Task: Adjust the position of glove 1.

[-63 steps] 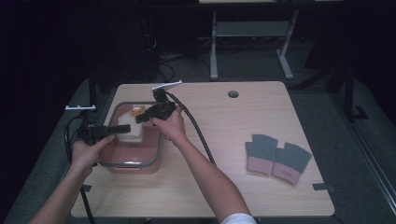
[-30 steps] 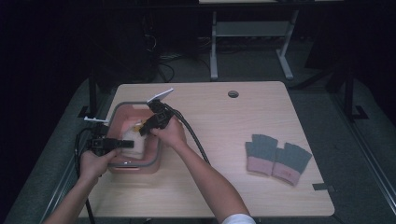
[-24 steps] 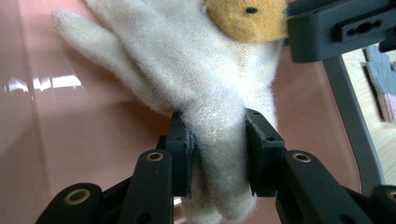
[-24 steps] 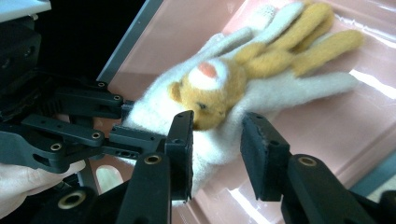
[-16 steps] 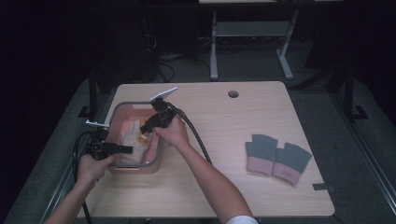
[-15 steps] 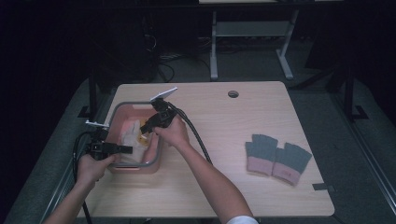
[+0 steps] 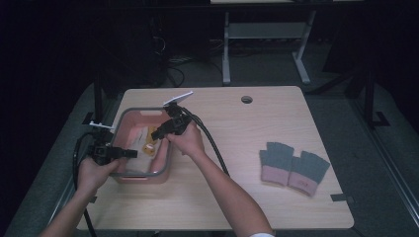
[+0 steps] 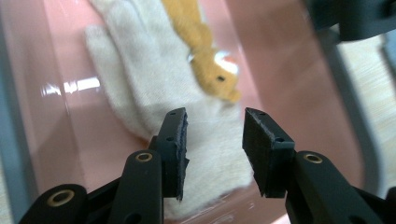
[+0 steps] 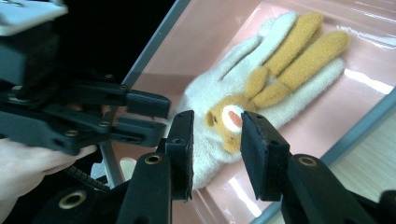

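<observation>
Both grippers hang over the pink bin (image 7: 143, 174) at the table's (image 7: 237, 197) left side, and the cream glove (image 8: 149, 88) lies flat on the bin's floor, its orange bear patch (image 9: 229, 122) facing up. The left gripper (image 8: 212, 140) comes in from the cuff end: its jaws have just been opening a little and then easing back, they stand apart now, and nothing is pinched between them — the glove's cuff sits just beyond the pads. The right gripper (image 9: 215, 140) hovers from the opposite rim, jaws parted too and empty, aimed at the bear's face. From the look of it, the glove has just been laid down and let go, which is why both sets of jaws stand loose above it rather than clamped. Well apart on the right of the table rests 1 pair of grey gloves (image 7: 294, 167) with pink cuffs, untouched; I'd guess those are next for the bin.
</observation>
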A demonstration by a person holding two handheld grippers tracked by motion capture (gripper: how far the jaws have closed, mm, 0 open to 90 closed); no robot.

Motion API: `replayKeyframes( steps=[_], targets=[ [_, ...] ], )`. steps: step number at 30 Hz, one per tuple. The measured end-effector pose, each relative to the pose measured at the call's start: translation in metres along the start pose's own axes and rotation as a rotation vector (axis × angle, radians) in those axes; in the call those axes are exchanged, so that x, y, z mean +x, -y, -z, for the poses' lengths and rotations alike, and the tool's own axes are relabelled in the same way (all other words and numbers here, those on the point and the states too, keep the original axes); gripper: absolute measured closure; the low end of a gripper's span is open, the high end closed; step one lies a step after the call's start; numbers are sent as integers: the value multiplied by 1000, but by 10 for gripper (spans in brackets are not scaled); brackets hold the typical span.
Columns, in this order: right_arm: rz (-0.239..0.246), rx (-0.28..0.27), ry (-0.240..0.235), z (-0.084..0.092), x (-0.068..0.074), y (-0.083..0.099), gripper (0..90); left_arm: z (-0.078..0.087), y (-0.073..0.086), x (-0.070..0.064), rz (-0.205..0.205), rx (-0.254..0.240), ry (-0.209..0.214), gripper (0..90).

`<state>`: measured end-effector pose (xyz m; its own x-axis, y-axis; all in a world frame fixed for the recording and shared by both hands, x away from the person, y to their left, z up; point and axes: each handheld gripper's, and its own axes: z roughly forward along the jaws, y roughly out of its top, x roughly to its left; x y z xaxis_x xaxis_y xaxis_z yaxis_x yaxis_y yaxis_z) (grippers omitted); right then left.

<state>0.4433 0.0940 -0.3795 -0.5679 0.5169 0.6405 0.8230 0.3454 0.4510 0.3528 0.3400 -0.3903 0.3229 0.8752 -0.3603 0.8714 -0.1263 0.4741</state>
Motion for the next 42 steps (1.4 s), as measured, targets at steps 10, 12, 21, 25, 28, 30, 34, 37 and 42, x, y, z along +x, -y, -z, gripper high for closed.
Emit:
replayKeyframes(
  steps=[10,12,21,25,28,30,34,37,42],
  targets=[
    [11,-21,-9,10,-3,4,646,-13,-4,-2,-37,116,-46,614],
    [9,-25,-11,12,-3,5,646,-10,-5,-2,-36,91,-44,610],
    [21,-51,-16,27,-1,9,639,5,-11,-8,-22,-13,46,580],
    [29,-64,-24,35,-2,11,634,6,-13,-11,-30,-44,77,570],
    [30,-78,-29,41,-3,13,629,7,-15,-15,-21,-70,111,567],
    [32,-86,-33,46,-5,14,618,8,-15,-18,-21,-77,121,565],
    [34,-104,-35,55,-9,16,610,10,-18,-24,-25,-105,135,548],
    [24,-124,-43,64,-12,19,608,11,-20,-28,-37,-109,145,535],
    [22,-148,-64,78,-15,24,602,9,-21,-38,-55,-126,187,535]
  ],
)
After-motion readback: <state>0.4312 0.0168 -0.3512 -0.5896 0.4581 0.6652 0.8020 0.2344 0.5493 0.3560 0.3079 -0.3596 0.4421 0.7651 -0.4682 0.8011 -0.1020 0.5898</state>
